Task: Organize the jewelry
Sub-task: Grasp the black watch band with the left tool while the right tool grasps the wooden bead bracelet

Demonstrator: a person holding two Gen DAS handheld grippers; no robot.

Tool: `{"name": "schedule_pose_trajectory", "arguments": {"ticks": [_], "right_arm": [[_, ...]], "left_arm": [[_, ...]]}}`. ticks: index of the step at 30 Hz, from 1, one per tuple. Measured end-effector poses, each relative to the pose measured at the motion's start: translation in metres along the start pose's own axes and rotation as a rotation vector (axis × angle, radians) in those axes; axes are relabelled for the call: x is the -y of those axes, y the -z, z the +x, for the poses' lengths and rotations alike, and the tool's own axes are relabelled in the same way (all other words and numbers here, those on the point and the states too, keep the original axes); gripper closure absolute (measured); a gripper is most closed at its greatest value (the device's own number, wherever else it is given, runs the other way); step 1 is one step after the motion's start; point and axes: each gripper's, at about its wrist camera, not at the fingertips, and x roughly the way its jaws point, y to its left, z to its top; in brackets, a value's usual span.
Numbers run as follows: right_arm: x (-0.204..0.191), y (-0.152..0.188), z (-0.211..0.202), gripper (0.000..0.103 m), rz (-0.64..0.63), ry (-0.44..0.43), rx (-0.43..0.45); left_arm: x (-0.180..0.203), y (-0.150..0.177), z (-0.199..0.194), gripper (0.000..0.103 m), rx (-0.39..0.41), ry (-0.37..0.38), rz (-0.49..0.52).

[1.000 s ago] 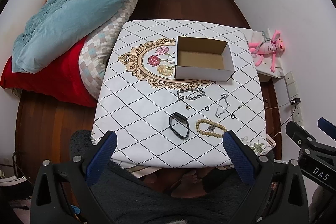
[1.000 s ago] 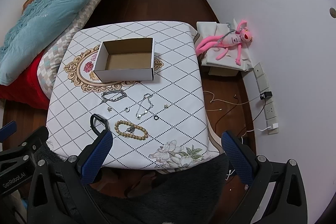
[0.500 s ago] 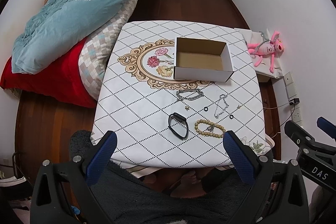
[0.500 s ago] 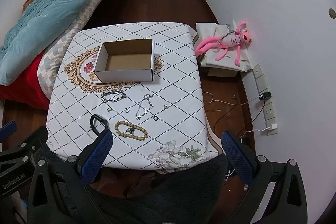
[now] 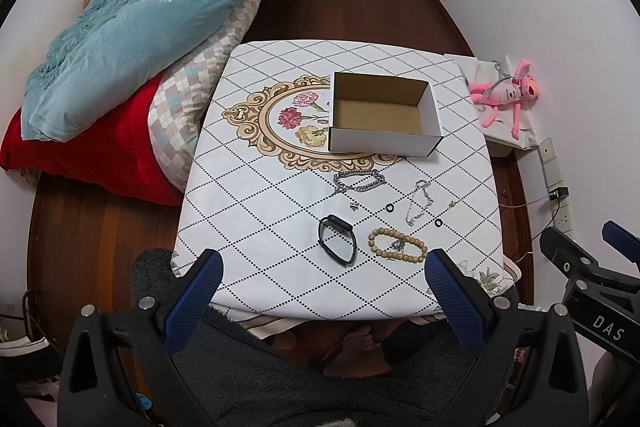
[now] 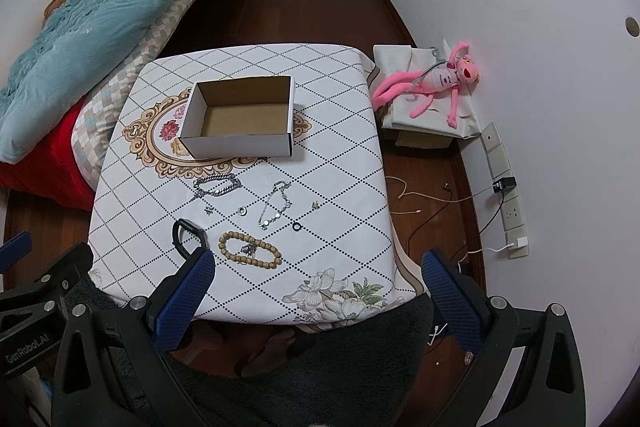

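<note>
Counter (image 5: pixel 248 195) clutter: with both claws spread and empty, your pinch could snag the thin chain (image 5: pixel 419 201) on neighbouring rings.

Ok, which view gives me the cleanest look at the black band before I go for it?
The left wrist view: the black band lies whole and unobstructed, centred between the open left gripper fingers. In the right wrist view the band is partly hidden behind a blue fingertip of the right gripper.
</note>
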Motion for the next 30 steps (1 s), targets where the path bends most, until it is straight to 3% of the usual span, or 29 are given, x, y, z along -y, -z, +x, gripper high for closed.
{"name": "schedule_pose_trajectory", "arguments": {"ticks": [7,13,19,22,24,30], "right_arm": [[0.006,-0.011,0.008,0.0,0.022,0.002,0.002],[0.004,-0.013,0.068,0.0,0.056,-0.023,-0.065],[-0.003,0.001,0.15,0.021,0.061,-0.075,-0.198],[-0.012,0.015,0.185,0.029,0.063,-0.104,-0.264],[-0.016,0.023,0.204,0.036,0.074,-0.123,-0.288],[-0.033,0.038,0.24,0.052,0.068,-0.135,-0.322]], "left_arm": [[0.001,-0.004,0.02,0.0,0.022,-0.022,0.001],[-0.003,-0.006,0.078,0.0,0.005,-0.084,0.022],[-0.01,0.003,0.137,0.003,-0.087,-0.073,0.039],[-0.012,0.007,0.159,0.012,-0.114,-0.083,0.045],[-0.016,0.009,0.174,0.028,-0.145,-0.063,0.028],[-0.018,0.014,0.204,0.028,-0.188,-0.036,0.016]]}}
